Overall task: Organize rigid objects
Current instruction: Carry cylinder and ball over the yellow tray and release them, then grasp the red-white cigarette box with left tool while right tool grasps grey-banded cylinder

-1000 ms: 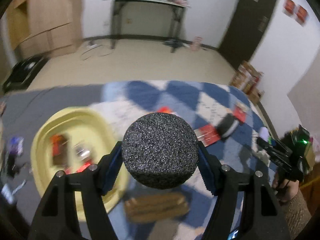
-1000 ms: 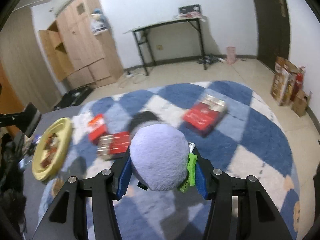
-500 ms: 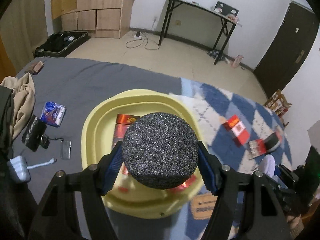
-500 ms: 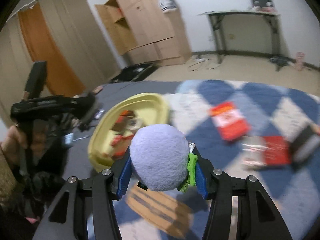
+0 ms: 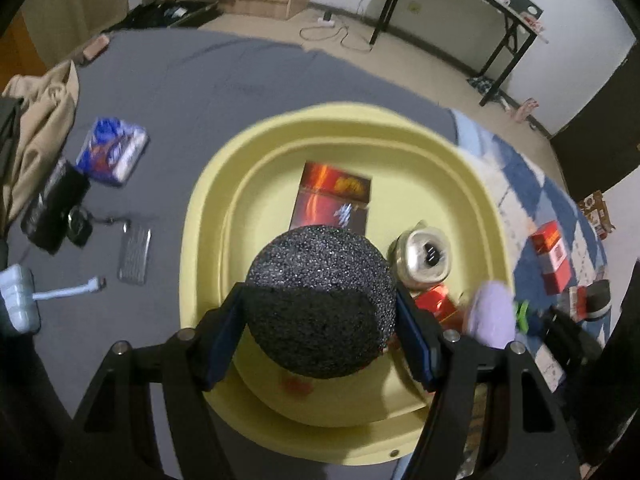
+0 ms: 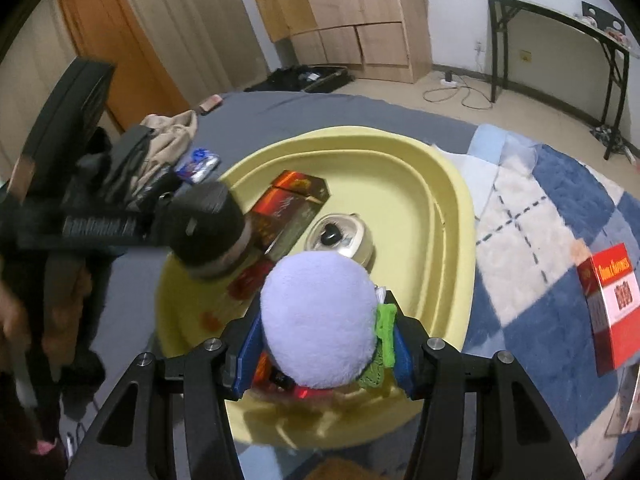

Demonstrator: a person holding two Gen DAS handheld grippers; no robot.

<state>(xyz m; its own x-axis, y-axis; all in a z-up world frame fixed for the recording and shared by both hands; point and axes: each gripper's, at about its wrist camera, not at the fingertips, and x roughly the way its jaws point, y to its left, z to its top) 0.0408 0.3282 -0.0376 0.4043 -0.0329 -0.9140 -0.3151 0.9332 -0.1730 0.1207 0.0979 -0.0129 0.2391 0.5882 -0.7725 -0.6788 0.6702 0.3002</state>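
My left gripper (image 5: 320,308) is shut on a black foam ball (image 5: 320,304) and holds it above the yellow basin (image 5: 256,168). My right gripper (image 6: 320,324) is shut on a lilac plush ball (image 6: 320,316) with a green tag, also above the basin (image 6: 452,216). In the basin lie a dark red box (image 5: 332,196), a tin can (image 5: 424,256) and small red packs (image 5: 436,304). The left gripper with its black ball (image 6: 208,228) shows in the right wrist view. The lilac ball (image 5: 492,312) shows in the left wrist view.
The basin sits on a grey bedsheet (image 5: 180,80) beside a blue checked blanket (image 6: 560,208). A red and white box (image 6: 612,304) lies on the blanket. A blue packet (image 5: 112,152), a black wallet (image 5: 52,208), a charger (image 5: 20,296) and clothes (image 5: 36,120) lie left.
Both grippers have swung left from over the blanket to above the yellow basin, each keeping its ball. They now sit close together over the basin.
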